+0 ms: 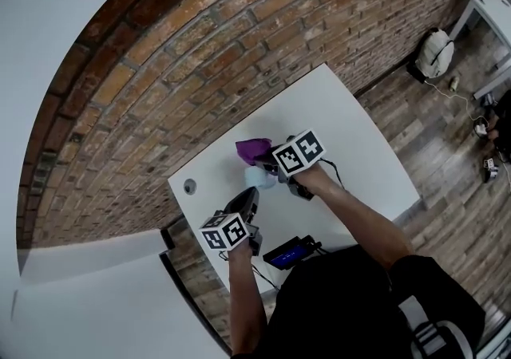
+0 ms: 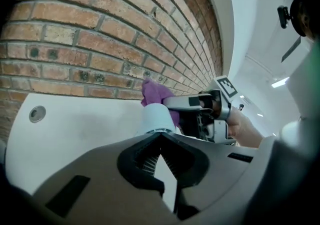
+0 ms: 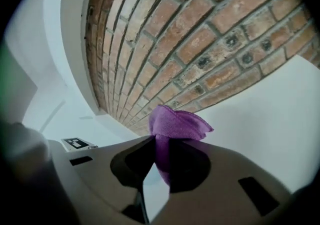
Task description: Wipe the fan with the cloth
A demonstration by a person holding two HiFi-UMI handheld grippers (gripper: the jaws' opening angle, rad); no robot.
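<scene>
A small pale blue fan (image 1: 260, 178) stands on the white table (image 1: 359, 150); in the left gripper view the fan (image 2: 156, 118) rises right beyond my jaws. My left gripper (image 1: 249, 194) (image 2: 160, 136) is shut, its tips at the fan's foot; a grip on the fan cannot be told. My right gripper (image 1: 267, 159) (image 3: 157, 139) hovers over the fan from the right, shut on a bunched purple cloth (image 1: 251, 148) (image 3: 177, 126). The left gripper view shows that cloth (image 2: 152, 91) sticking out of the right gripper (image 2: 172, 103) just behind the fan's top.
A brick wall (image 1: 200, 54) runs along the table's far edge. A round cable hole (image 1: 189, 186) (image 2: 36, 114) sits in the table's left corner. A dark device with a blue screen (image 1: 289, 254) and a cable lie at the near edge. A white bag (image 1: 435, 53) stands on the wooden floor.
</scene>
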